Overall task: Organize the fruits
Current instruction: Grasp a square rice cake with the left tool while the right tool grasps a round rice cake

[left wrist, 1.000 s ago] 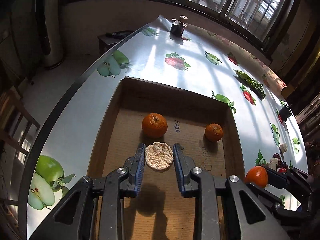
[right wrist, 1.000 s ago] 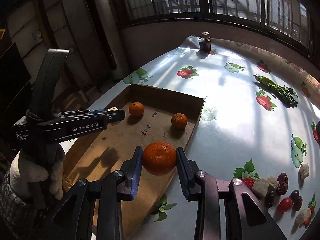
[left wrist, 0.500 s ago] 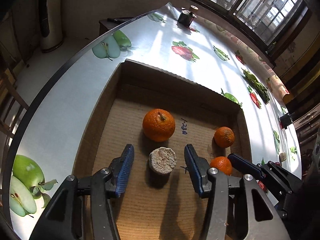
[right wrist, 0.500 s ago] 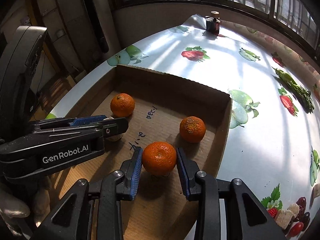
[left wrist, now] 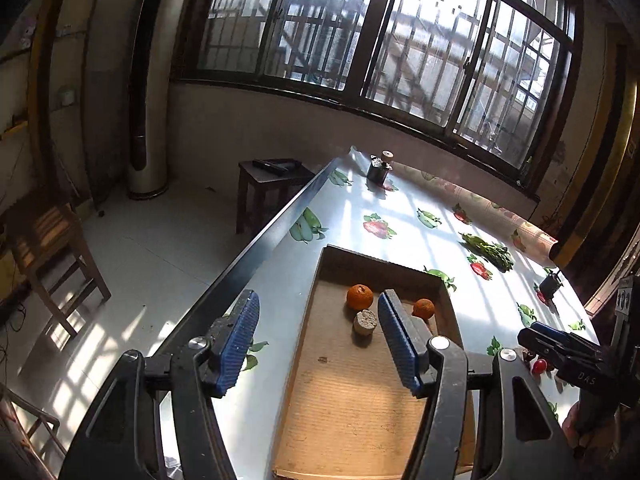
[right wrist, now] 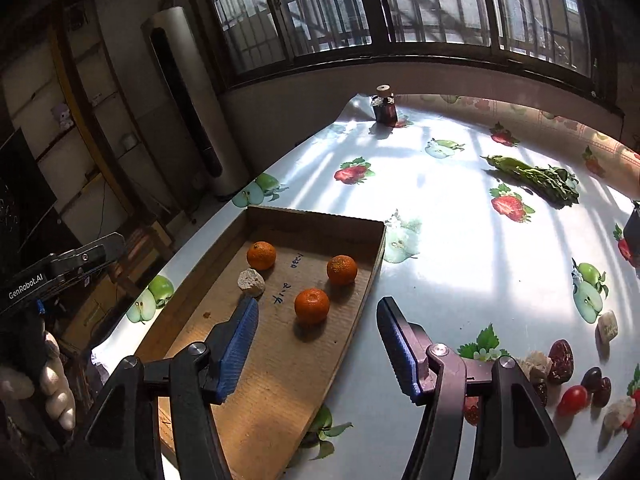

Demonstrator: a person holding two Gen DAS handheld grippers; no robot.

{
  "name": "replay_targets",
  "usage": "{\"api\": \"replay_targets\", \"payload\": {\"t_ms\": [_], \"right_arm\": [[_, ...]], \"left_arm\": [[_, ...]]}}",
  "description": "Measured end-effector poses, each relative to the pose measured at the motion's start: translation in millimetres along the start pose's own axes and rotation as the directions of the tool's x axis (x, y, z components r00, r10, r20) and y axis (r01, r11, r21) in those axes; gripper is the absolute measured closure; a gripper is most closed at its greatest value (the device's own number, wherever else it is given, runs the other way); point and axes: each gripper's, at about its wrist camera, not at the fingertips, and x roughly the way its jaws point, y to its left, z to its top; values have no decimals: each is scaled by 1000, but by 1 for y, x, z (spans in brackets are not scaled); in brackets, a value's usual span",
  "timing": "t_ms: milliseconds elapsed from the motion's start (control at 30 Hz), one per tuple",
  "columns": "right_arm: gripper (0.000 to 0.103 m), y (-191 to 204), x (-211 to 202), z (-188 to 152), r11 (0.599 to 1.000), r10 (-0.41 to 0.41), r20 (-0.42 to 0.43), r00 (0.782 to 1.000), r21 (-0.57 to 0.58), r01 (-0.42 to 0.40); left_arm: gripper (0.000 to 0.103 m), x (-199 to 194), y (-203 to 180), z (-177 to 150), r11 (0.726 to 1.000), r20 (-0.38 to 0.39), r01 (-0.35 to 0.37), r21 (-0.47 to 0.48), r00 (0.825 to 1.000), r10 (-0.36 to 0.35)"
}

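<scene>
A shallow cardboard tray (right wrist: 360,280) lies on the fruit-print table. In it are three oranges: one at the back left (right wrist: 261,255), one at the back right (right wrist: 341,269) and one nearer (right wrist: 311,305), plus a pale rough round piece (right wrist: 251,282). My right gripper (right wrist: 316,344) is open and empty, raised above the tray's near right edge. My left gripper (left wrist: 318,338) is open and empty, raised over the tray's left side; in its view I see the tray (left wrist: 352,420), two oranges (left wrist: 359,296) (left wrist: 423,308) and the pale piece (left wrist: 365,322).
Loose dates (right wrist: 560,355), a cherry tomato (right wrist: 573,399) and pale chunks (right wrist: 607,326) lie on the table at the right. Green leafy vegetables (right wrist: 536,178) lie further back. A small dark jar (right wrist: 385,107) stands at the far edge. The table's left edge drops to the floor.
Both grippers opened wide and pulled up and back from the tray. The orange held by the right gripper and the pale piece held by the left gripper now rest in the tray.
</scene>
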Motion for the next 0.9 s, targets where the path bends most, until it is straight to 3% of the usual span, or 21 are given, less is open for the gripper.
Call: {"api": "replay_targets", "payload": {"t_ms": [67,200,267,333,467,567,667,733,800,900], "right_arm": [[34,-10,-25,-12,999,-37,41,998,-1,37],[27,-46,-72,-42,987,-162,98,982,17,161],[26,-71,-91,-54,977,-211,98,973,56,206],[26,-102,-110,-64,961,-262,90,961,110,252],[26,-159,-145,-80,919,-347,71,935,226,323],[26,-189,-166,-92,890,-377,63,924,300,342],[26,-212,-175,-103,864,-402,34,915,344,367],[26,-224,-172,-108,850,-415,-5,910,354,390],[26,-231,-164,-110,844,-415,-34,909,358,399],[26,-237,-146,-109,853,-396,-67,916,342,394]], "left_arm": [[35,-27,17,-10,992,49,-114,46,993,112],[33,-67,52,-38,946,104,-317,67,945,310],[29,-78,65,-50,937,99,-348,42,934,342],[29,-83,70,-55,942,86,-337,-5,938,336],[29,-76,46,-53,976,67,-218,-27,973,219],[29,-59,-3,-49,993,46,-109,46,993,107],[29,-36,-59,-47,992,-10,24,120,1000,-23],[29,-20,-96,-47,983,-62,108,150,993,-100],[29,-2,-138,-52,963,-131,211,165,973,-191],[29,27,-191,-63,923,-247,361,133,914,-322]]}}
